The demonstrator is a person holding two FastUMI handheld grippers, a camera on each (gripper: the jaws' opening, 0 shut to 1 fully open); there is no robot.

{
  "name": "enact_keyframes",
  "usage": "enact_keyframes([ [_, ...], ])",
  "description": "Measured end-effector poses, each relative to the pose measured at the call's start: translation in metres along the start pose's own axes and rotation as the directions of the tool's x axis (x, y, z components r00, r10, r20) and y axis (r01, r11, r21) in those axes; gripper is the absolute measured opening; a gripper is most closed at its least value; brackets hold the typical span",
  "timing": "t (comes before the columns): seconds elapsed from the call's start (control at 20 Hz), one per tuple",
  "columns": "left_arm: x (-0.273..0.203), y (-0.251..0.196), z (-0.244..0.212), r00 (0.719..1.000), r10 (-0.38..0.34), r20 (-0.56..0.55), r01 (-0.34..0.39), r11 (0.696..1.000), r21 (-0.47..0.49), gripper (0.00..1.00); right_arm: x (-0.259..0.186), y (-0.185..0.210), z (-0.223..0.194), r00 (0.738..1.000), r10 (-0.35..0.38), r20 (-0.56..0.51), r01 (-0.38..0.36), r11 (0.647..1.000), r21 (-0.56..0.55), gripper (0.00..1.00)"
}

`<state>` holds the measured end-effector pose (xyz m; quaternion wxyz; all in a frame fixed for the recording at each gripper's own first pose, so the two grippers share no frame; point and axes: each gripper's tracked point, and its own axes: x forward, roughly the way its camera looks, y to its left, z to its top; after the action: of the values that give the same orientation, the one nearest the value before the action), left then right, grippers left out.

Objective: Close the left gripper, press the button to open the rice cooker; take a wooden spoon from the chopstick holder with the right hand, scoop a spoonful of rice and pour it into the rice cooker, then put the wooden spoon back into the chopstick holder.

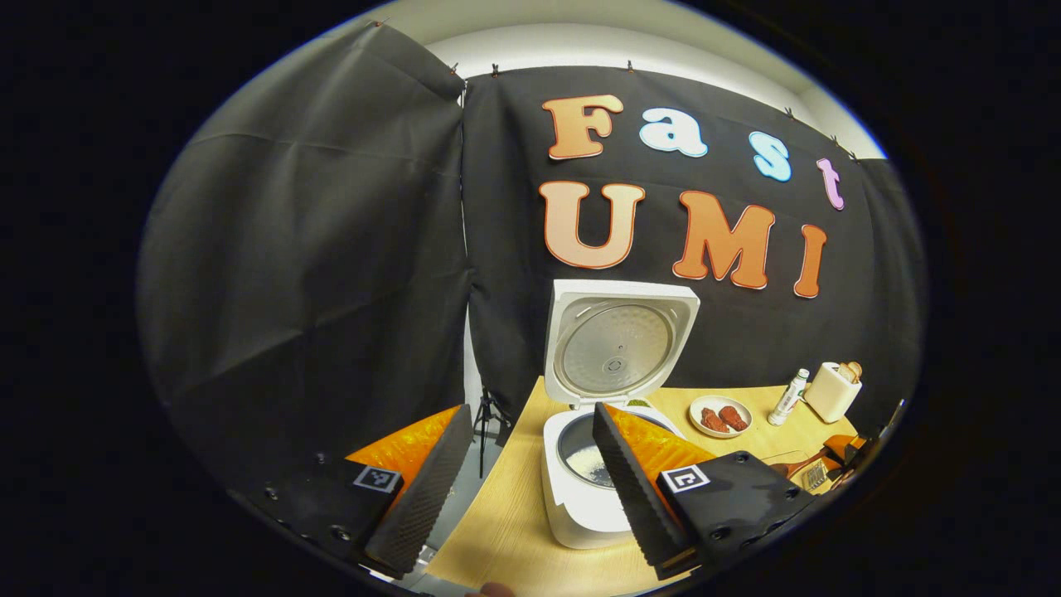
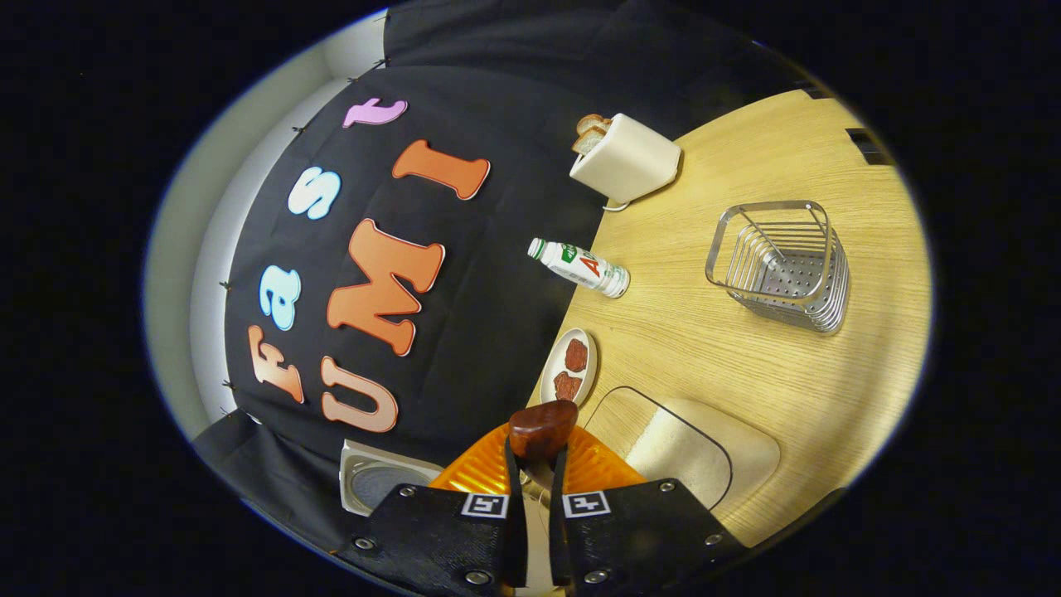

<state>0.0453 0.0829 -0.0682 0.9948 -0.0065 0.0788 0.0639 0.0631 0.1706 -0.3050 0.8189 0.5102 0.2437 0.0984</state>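
On the pale wood-grain table (image 2: 746, 356) a ribbed wire chopstick holder (image 2: 783, 265) stood well apart from a cream toaster (image 2: 626, 159), a tipped-looking bottle (image 2: 580, 267) and a small plate (image 2: 570, 365). The right gripper (image 2: 535, 489) was clamped on the dark, glossy wooden spoon (image 2: 543, 427). The left gripper (image 1: 530, 477) hung with fingers apart before the white rice cooker (image 1: 580, 497), its lid (image 1: 617, 344) upright and rice (image 1: 593, 464) in its pot.

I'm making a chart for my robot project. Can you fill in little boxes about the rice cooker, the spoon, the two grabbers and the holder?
rice cooker: lid up, some white rice in the pot
wooden spoon: pinched in the right gripper, end poking out
left gripper: open, holding nothing
chopstick holder: metal wire basket standing on the table, nothing in it
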Motion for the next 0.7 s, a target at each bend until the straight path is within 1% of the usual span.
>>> enact_keyframes([
  [0.2,-0.004,0.004,0.001,1.0,0.002,0.003,-0.002,1.0,-0.018,0.98,-0.006,0.009,0.014,0.999,0.027,0.025,-0.029,0.997,0.077,0.1],
  [0.45,-0.007,0.007,0.002,1.0,0.007,0.007,-0.006,1.0,-0.024,0.98,-0.01,-0.002,0.021,0.999,-0.001,0.036,-0.003,0.996,0.094,0.1],
  [0.7,-0.008,0.012,0.002,1.0,0.005,0.01,-0.005,1.0,-0.028,0.98,-0.012,0.009,0.026,0.999,0.007,0.046,-0.012,0.993,0.118,0.09],
])
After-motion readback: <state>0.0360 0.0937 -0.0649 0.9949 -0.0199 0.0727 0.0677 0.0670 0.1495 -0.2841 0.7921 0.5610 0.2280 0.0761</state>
